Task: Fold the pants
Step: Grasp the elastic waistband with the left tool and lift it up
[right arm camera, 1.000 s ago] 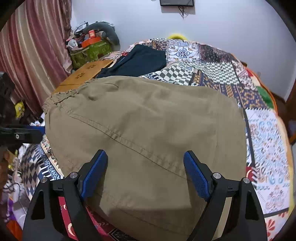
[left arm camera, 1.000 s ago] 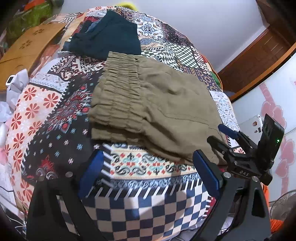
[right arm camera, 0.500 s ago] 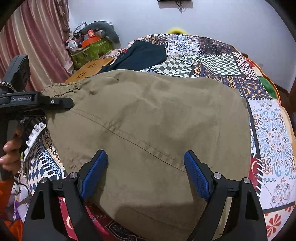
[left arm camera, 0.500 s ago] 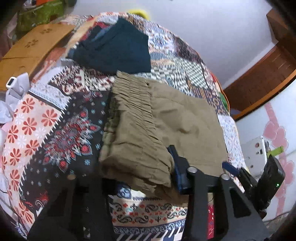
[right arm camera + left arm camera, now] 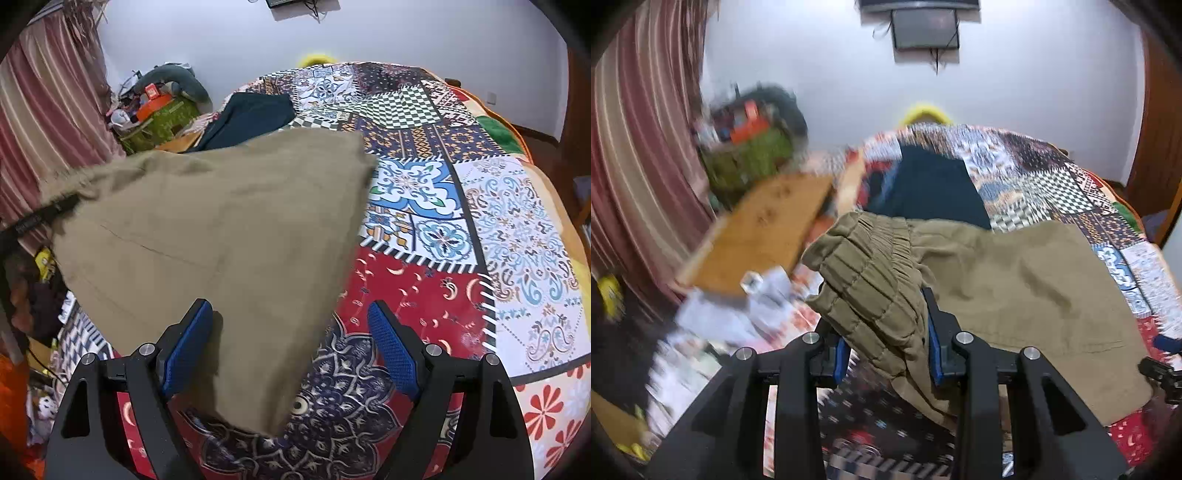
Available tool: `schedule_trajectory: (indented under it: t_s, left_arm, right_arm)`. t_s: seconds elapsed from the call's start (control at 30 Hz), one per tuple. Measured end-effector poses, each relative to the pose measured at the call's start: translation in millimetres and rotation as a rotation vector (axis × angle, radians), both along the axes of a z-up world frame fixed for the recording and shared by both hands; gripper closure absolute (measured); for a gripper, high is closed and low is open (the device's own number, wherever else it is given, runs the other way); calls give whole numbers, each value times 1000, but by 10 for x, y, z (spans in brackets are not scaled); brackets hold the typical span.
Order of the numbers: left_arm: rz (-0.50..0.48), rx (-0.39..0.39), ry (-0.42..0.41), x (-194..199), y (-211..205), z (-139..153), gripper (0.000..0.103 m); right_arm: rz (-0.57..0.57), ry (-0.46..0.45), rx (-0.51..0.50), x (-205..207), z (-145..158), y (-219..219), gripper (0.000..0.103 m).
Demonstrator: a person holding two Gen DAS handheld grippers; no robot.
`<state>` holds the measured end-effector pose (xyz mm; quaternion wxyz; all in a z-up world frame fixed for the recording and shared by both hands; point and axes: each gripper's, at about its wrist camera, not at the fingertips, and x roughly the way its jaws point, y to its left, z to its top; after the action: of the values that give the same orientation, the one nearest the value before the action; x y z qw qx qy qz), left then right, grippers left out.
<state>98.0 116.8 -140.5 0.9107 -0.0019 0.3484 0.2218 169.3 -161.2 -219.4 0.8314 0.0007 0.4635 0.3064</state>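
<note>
1. Left wrist view: the bed, covered by a patchwork bedspread (image 5: 1049,188) of checks, florals and paisley, fills most of the frame below a pale wall; the left side of this view is blurred.
2. The olive-green pants (image 5: 1015,280) lie across the bedspread, folded over, with the gathered elastic waistband (image 5: 871,280) raised off the bed at the near left corner. In the right wrist view the pants (image 5: 221,240) slope up toward the left, their far right corner resting on a blue floral patch.
3. A dark teal garment (image 5: 931,188) lies just beyond the pants, near the head of the bed.
4. A striped red curtain (image 5: 40,110) hangs at the left, with a green box (image 5: 162,118) of clutter beside it.
5. The left gripper (image 5: 886,350) has the waistband bunched between its blue pads; its jaws are narrow and closing on the cloth.
6. The right gripper (image 5: 290,347) hovers with jaws wide apart over the near edge of the pants; its left pad is above the fabric, its right pad above the bare bedspread, pinching nothing.
</note>
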Motion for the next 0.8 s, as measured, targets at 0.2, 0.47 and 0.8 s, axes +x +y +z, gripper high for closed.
schedule_trajectory:
  t_s: [0.2,0.47,0.8]
  left_arm:
    - [-104,70,-60,63,-295,283,69]
    - [-295,-67,-115,217,-661,574,71]
    - [-502,-204,-51,407,-1130,580,73]
  right_arm:
    - [-6,9,2,-10,-56,-26,20]
    - [-9,2,-1,-9,-59,-43,20]
    - [-19,3,11,4,-62,-67,20]
